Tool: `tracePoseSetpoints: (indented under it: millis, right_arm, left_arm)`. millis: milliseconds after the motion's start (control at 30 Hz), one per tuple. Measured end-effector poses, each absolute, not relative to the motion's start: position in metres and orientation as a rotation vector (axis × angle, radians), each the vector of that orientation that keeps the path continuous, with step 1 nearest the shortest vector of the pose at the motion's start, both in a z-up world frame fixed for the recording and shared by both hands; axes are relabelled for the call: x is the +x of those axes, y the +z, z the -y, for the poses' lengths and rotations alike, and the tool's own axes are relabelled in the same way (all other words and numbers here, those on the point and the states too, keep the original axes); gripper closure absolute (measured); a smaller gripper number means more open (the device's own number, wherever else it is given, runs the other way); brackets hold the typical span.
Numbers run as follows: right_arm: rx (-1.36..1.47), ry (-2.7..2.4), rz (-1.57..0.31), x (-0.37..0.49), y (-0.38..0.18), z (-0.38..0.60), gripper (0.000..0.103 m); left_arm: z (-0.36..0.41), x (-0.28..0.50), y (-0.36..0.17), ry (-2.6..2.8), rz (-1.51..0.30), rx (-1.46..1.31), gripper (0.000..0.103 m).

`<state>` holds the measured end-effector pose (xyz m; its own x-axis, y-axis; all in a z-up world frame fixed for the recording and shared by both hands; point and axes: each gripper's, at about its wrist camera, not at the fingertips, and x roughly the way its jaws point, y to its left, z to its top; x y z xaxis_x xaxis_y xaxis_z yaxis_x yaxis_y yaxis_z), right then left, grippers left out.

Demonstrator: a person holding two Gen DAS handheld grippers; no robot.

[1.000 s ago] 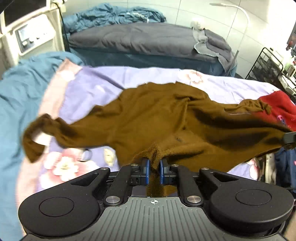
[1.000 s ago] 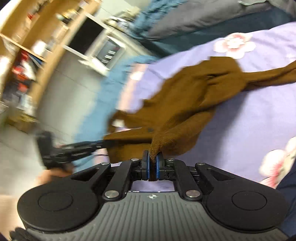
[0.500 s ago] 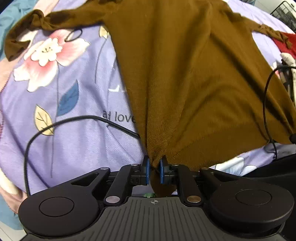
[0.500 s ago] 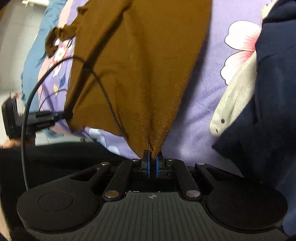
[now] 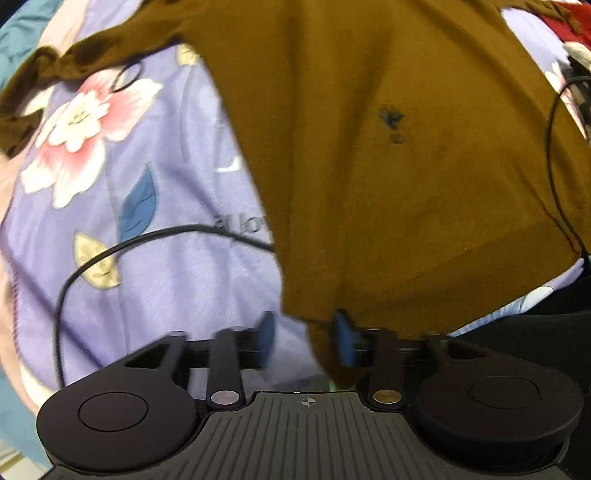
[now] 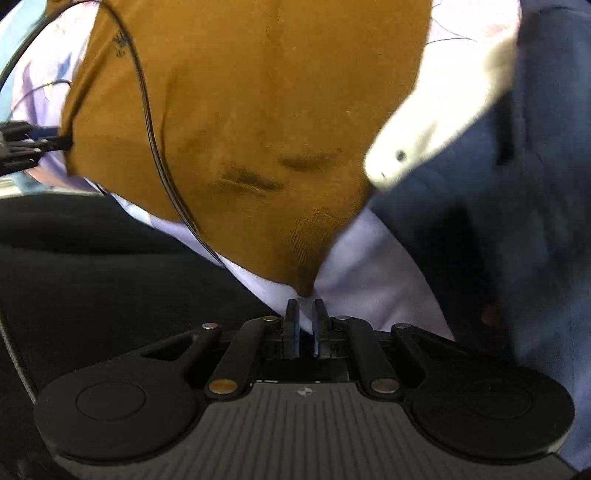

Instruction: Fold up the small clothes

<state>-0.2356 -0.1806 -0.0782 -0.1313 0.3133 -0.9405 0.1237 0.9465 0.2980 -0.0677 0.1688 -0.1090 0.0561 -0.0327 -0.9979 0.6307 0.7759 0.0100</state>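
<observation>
Brown sweater (image 5: 369, 147) between opening left tool (image 5: 304, 332)

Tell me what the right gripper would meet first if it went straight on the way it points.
Most likely the hem corner of the brown sweater, lying just ahead of the right gripper, whose jaws are opening with no cloth between them. Under it is the lilac floral bedspread; depth is uncertain.

a black cable (image 5: 155, 236) loops across the floral lilac bedsheet (image 5: 177, 288).

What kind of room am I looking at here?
Probably a bedroom, with clothes being sorted on a bed. A brown sweater lies spread on a soft lilac floral bedspread, and more garments sit beside it: a navy piece and something red.
</observation>
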Motion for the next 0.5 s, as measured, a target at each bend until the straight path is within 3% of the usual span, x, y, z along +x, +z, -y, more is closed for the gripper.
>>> tracePoseSetpoints:
  millis: [200, 300, 500]
  right_arm:
    - [0.272, 0.215, -1.389, -0.218, 0.004, 0.193, 0.087]
    - [0.251, 0.25, -1.246, -0.197, 0.014, 0.196, 0.087]
    - [0.224, 0.252, -1.371, -0.166, -0.038, 0.176, 0.083]
  left_arm:
    - [-0.183, -0.036, -0.045, -0.526, -1.27, 0.391, 0.0]
    - [-0.167, -0.022, -0.03, -0.556, -1.189, 0.336, 0.0]
    - [-0.12, -0.02, -0.075, -0.612, -1.244, 0.364, 0.0]
